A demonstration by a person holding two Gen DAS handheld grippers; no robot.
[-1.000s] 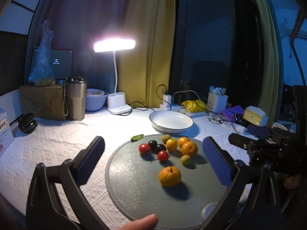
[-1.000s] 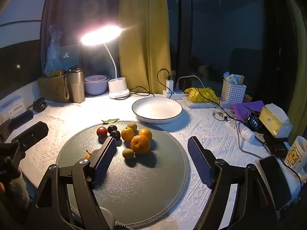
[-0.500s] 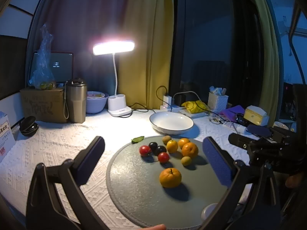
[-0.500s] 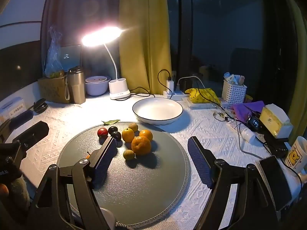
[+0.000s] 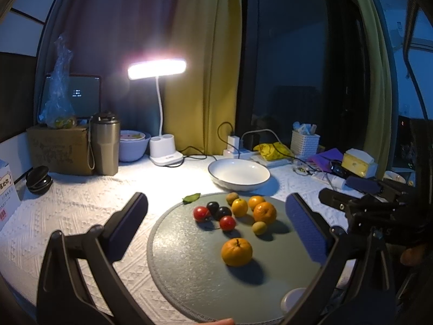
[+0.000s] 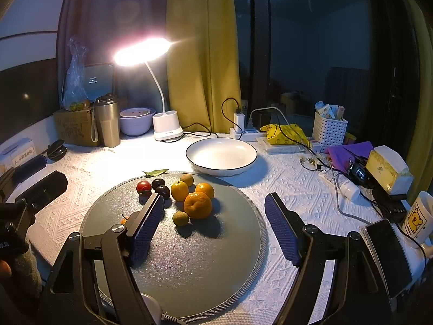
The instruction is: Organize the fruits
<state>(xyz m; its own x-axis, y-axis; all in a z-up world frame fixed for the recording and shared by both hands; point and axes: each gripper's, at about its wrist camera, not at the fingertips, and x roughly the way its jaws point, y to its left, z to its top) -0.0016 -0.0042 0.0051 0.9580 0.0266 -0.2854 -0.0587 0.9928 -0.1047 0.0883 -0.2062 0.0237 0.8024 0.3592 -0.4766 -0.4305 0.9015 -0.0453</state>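
Several fruits lie on a round grey mat (image 5: 189, 276) (image 6: 216, 265): one orange (image 5: 236, 252) apart at the front, a bigger orange (image 5: 264, 212) (image 6: 197, 205), red tomatoes (image 5: 200, 213) (image 6: 143, 187), dark plums (image 5: 222, 212) (image 6: 158, 183) and small yellow fruits (image 5: 259, 227) (image 6: 180, 218). A white empty bowl (image 5: 239, 174) (image 6: 221, 156) stands behind the mat. My left gripper (image 5: 216, 233) is open above the mat's near side, holding nothing. My right gripper (image 6: 213, 227) is open too, empty, hovering over the mat; its left finger hides the front orange.
A lit desk lamp (image 5: 162, 113), steel tumbler (image 5: 105, 143), cardboard box (image 5: 56, 149) and purple bowl (image 5: 134, 147) stand at the back left. Cables, a white basket (image 6: 329, 127), tissue box (image 6: 388, 169), phone (image 6: 387, 254) and mug (image 6: 418, 219) crowd the right side.
The left wrist view has tilted slightly, so the fruits sit a bit higher in it. A fingertip at its bottom edge has nearly dropped out of view. Both grippers stay open.
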